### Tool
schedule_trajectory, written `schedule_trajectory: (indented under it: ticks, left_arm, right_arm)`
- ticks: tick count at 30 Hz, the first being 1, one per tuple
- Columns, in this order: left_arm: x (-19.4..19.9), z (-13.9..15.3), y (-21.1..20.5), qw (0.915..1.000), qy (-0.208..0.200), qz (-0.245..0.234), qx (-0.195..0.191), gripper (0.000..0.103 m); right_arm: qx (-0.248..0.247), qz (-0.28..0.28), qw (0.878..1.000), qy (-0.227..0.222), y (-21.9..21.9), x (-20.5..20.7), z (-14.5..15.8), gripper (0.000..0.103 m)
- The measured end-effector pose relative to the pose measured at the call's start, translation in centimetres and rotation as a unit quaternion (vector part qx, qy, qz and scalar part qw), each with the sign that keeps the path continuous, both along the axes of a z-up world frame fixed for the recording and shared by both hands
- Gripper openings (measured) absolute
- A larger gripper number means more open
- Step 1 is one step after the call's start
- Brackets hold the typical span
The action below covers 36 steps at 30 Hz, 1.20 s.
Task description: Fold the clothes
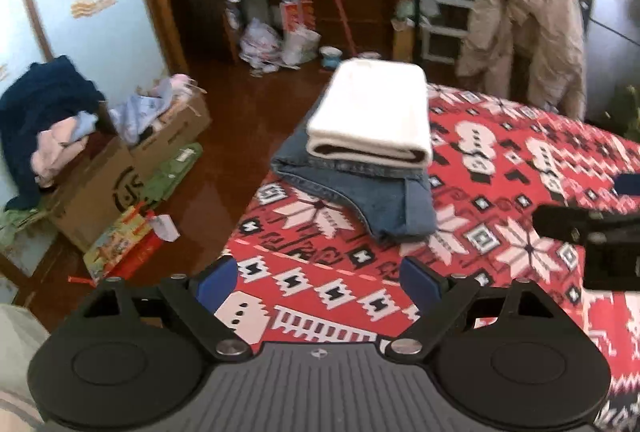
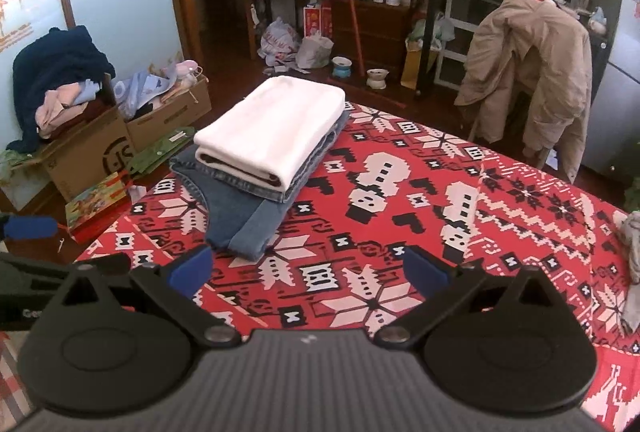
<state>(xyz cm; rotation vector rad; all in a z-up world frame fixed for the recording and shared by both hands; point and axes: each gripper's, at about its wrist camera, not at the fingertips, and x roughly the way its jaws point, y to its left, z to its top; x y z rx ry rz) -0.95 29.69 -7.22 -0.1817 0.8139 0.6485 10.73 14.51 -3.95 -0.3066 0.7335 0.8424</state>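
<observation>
A folded white garment lies on top of folded blue jeans at the left edge of a table covered by a red patterned cloth. My left gripper hovers open over the cloth just short of the jeans, with nothing between its blue pads. In the right wrist view the same white garment and jeans lie ahead to the left. My right gripper stands wide open above the cloth, holding nothing. One blue pad of the left gripper shows at the left edge.
Cardboard boxes heaped with clothes stand on the wooden floor left of the table. A beige coat hangs over a chair behind the table. A grey crumpled cloth lies at the table's right edge. Cluttered shelves line the back wall.
</observation>
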Motion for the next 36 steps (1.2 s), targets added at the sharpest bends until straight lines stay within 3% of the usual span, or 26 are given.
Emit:
schedule_trajectory:
  ticks: [9,22,36]
  left_arm:
    - [-0.4,-0.1,0.1,0.9992,0.001,0.035,-0.019,0.088]
    - [-0.9,-0.6,-0.6,0.9989,-0.013,0.035,-0.028,0.088]
    - [-1.2,-0.6,-0.6,0.9990,-0.018,0.030,-0.029,0.088]
  right_arm:
    - [0.001,-0.015,1.000,0.006,-0.7,-1.4,-0.1,0.102]
    - [-0.003,-0.046,0.999,0.018,-1.8,-2.1,-1.1,0.102]
    - [-0.006,-0.044,0.999,0.029,-1.6,-2.3,-1.6,0.102]
